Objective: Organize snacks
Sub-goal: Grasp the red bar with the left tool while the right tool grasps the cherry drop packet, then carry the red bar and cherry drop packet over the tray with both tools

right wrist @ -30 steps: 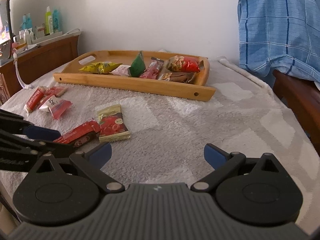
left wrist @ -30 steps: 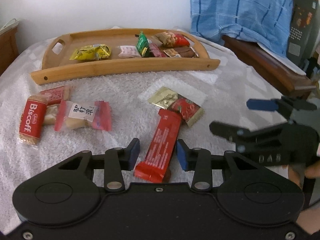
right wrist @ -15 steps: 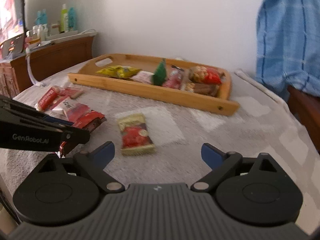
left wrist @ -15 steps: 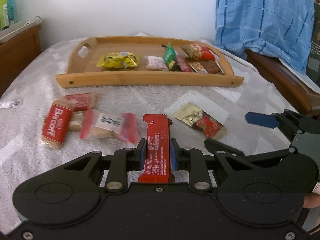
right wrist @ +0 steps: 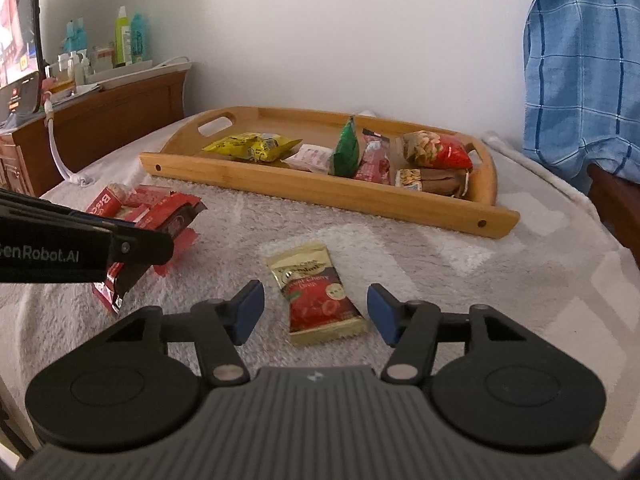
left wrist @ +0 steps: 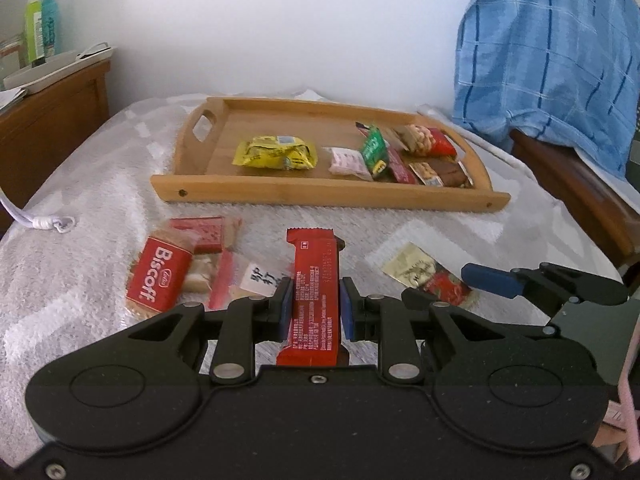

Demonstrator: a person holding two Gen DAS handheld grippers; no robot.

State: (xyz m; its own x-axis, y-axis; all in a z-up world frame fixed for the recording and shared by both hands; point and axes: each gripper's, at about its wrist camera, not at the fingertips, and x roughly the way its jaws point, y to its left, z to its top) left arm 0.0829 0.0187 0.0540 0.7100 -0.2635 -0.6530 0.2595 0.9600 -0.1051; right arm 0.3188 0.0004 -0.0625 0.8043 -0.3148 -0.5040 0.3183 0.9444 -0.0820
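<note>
Left tongs (left wrist: pixel 314 314) grip red bar (left wrist: pixel 316 280); tray (left wrist: pixel 320 192) holds perhaps seven snacks.

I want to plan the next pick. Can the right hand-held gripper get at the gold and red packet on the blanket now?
Probably yes. The right hand-held gripper has just been closing, its pads either side of the gold and red packet but not yet touching. Nothing covers the packet.
</note>
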